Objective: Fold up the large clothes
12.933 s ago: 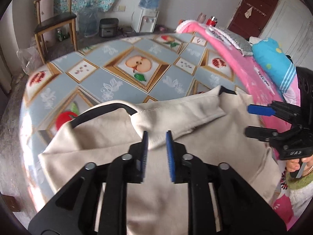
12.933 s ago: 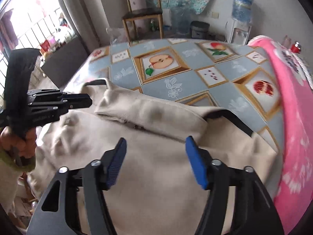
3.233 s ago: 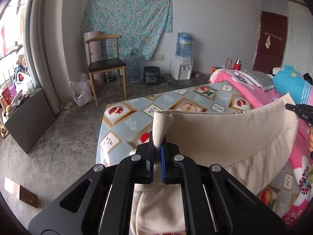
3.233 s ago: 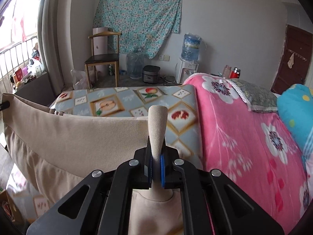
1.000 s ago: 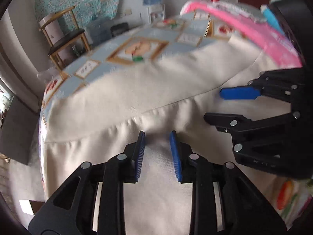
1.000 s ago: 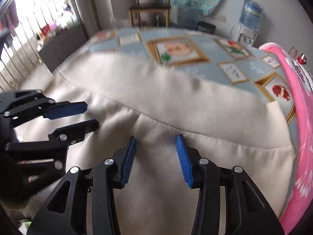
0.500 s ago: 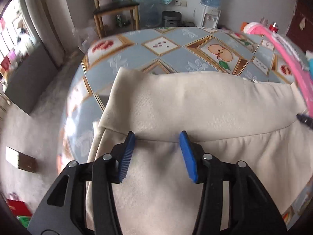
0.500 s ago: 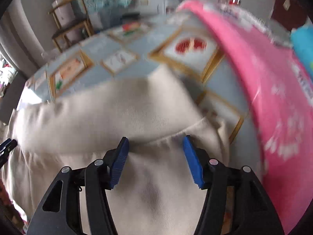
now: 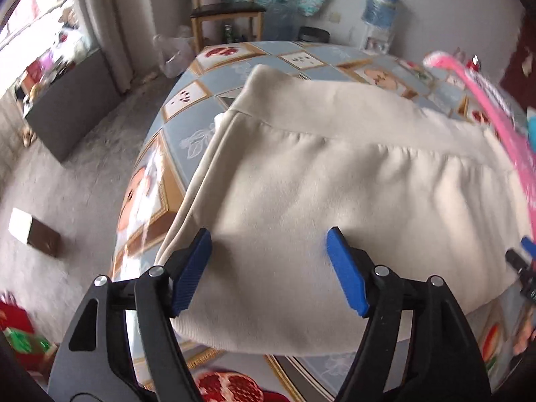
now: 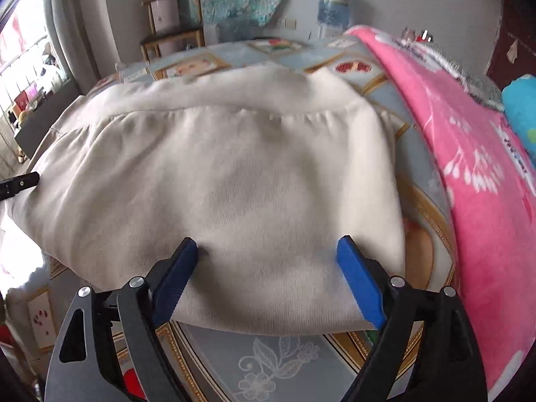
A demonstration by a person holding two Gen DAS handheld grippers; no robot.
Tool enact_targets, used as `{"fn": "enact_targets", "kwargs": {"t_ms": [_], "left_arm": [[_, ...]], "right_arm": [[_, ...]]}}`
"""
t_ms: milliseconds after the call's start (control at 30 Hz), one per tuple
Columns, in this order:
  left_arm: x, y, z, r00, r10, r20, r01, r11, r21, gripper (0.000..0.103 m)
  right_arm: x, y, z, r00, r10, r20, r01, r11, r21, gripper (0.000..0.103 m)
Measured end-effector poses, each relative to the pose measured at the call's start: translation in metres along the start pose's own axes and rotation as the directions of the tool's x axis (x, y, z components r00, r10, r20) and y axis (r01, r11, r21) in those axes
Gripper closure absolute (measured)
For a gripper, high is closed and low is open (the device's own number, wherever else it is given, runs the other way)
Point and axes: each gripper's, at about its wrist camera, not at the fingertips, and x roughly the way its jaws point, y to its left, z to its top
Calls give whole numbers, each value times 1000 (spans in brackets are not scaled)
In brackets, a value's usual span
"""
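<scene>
Cream garment (image 9: 351, 181), folded, lying on the bed's fruit-print cover (image 9: 187, 114).
Its near fold runs under your grippers; its type is hard to tell. The long axis runs left to right, ribbed band (image 10: 234, 93) on the far side. Your left gripper (image 9: 268, 268) and right gripper (image 10: 268, 278) are opening, holding nothing.

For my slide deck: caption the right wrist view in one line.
Right gripper, jaws opening and clear of the cloth, above the folded cream garment on a fruit-print sheet beside a pink blanket.
</scene>
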Motion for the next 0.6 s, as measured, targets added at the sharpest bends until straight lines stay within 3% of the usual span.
{"fn": "enact_targets", "kwargs": {"t_ms": [133,267,500,600], "left_arm": [[-36,-6,-13,997,-32,67,32,999,-9,34],[-85,-20,-36,986,-85,145,80,996,38,26],[-148,-62,-82,958,-198,205,180,978,103,14],[-165,-76,-96,949,-195,249,168,978,127,10]], "right_arm": [[-31,-7,-11,999,15,30,-18,995,98,20],[-71,4,-39,996,40,76,-47,994,94,19],[-128,22,-72,990,59,131,-73,992,102,9],[-147,26,-75,988,35,148,-49,994,96,8]]}}
